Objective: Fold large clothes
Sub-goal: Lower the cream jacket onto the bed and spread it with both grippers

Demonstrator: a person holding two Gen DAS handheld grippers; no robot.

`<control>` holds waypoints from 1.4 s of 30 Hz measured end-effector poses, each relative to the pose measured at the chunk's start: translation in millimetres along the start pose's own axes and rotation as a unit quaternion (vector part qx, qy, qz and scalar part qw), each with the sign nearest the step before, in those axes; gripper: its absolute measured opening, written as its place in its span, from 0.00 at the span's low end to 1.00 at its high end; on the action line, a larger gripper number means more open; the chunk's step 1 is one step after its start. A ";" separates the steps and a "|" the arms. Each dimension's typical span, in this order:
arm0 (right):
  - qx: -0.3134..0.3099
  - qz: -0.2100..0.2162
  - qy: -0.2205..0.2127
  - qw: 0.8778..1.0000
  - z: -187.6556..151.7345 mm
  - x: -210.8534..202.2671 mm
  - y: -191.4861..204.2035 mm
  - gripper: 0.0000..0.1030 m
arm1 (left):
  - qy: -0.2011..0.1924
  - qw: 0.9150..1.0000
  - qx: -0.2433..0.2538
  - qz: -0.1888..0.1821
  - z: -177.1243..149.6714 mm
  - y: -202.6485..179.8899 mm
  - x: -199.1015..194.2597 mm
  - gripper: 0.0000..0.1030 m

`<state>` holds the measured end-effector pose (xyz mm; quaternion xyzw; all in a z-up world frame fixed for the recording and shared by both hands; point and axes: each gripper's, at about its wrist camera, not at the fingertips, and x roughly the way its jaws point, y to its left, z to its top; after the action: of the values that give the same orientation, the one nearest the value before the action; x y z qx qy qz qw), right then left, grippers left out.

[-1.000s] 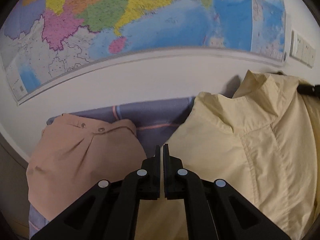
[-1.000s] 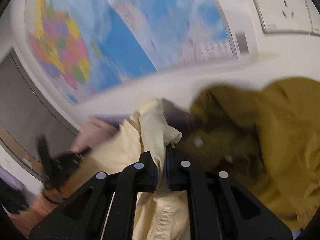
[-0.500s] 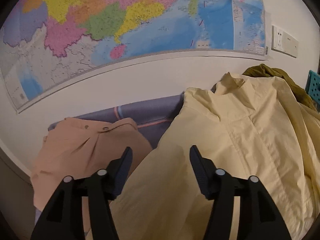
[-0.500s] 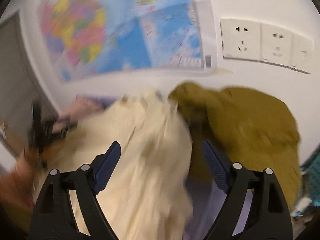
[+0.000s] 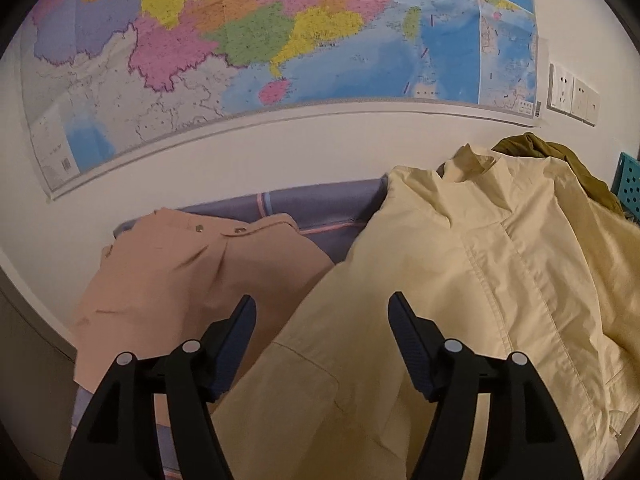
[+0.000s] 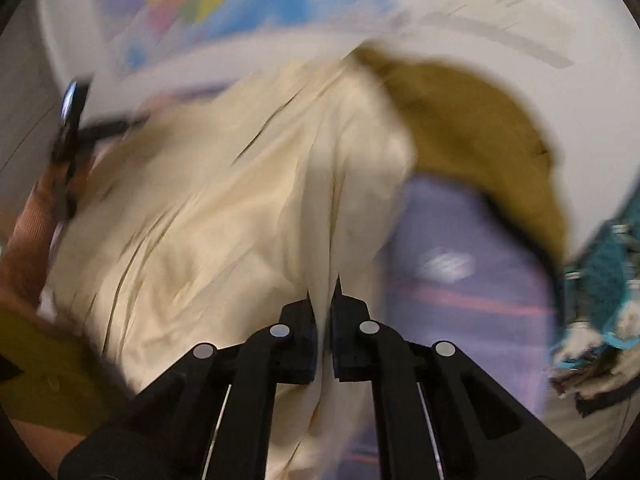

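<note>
A pale yellow jacket (image 5: 460, 280) lies spread on a purple striped cloth (image 5: 312, 204), collar toward the wall. My left gripper (image 5: 322, 320) is open and empty, hovering over the jacket's lower left part. In the blurred right wrist view my right gripper (image 6: 323, 300) is shut on a fold of the yellow jacket (image 6: 224, 208). The left gripper (image 6: 72, 128) shows at that view's left edge.
A folded peach garment (image 5: 180, 280) lies left of the jacket. An olive garment (image 6: 472, 136) is heaped at the right by the wall. A teal basket (image 5: 630, 184) stands at the far right. A map (image 5: 280, 40) and wall sockets (image 5: 572, 94) are on the wall behind.
My left gripper opened and let go of the jacket, which now lies flatter. My right gripper opened, moved down the jacket's right side, and shut on a fold.
</note>
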<state>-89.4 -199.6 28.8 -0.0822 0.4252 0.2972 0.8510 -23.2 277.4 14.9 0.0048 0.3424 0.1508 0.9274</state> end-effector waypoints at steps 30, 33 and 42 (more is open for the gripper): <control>0.053 -0.030 0.030 0.998 28.8 111.1 -84.4 0.70 | 0.154 0.982 -0.010 -0.111 -128.5 93.3 -41.4 0.60; 0.052 -0.031 0.029 0.998 32.0 109.7 -83.9 0.69 | 0.147 0.983 -0.020 -0.103 -120.5 97.0 -43.8 0.02; 0.075 -0.040 -0.007 0.996 34.0 81.4 -92.2 0.61 | 0.080 0.989 0.005 0.122 -29.3 132.2 -53.7 0.40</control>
<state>24.2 -225.6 -23.2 -0.0332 0.4364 0.2310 0.8689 -117.1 385.6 41.4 0.0395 0.4129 0.2607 0.8718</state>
